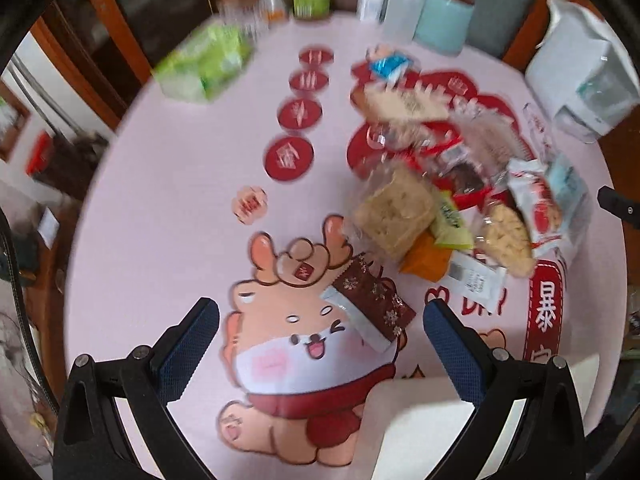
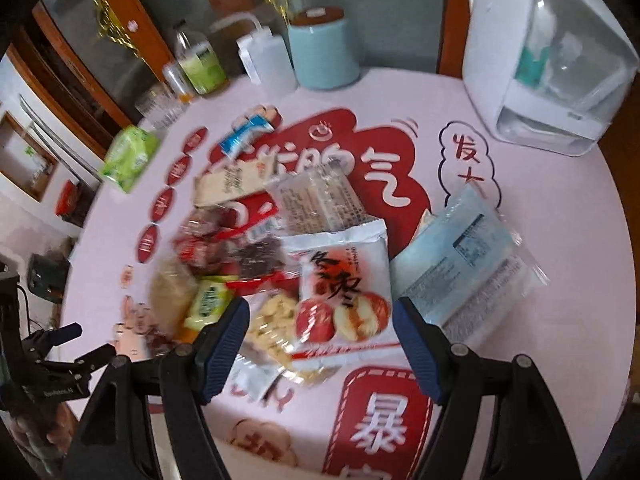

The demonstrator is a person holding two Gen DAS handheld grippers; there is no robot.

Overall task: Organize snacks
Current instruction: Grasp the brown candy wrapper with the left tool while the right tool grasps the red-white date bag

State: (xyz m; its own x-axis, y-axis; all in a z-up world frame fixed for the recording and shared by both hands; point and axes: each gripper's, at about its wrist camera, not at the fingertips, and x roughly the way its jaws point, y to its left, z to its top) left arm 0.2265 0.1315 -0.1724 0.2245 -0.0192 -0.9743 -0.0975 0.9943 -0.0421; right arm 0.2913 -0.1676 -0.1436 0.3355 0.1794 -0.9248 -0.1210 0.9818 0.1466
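2 grippers, left gripper [image 1: 321, 344] and right gripper [image 2: 321, 346], point steeply down, fingers spread, over snack packets [image 2: 320, 248]

Left gripper [image 1: 321, 340] points steeply downward with jaws spread wide and nothing between the pads; right gripper [image 2: 321, 346] likewise points downward, jaws apart, gripping nothing.

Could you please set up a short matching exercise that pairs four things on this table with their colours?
Things:
1. tissue pack
2. canister
3. snowflake-print packet
4. water dispenser

Colours:
A. dark brown
B. white
C. green
D. light blue

Pairs: 1-C, 2-D, 3-A, 4-B
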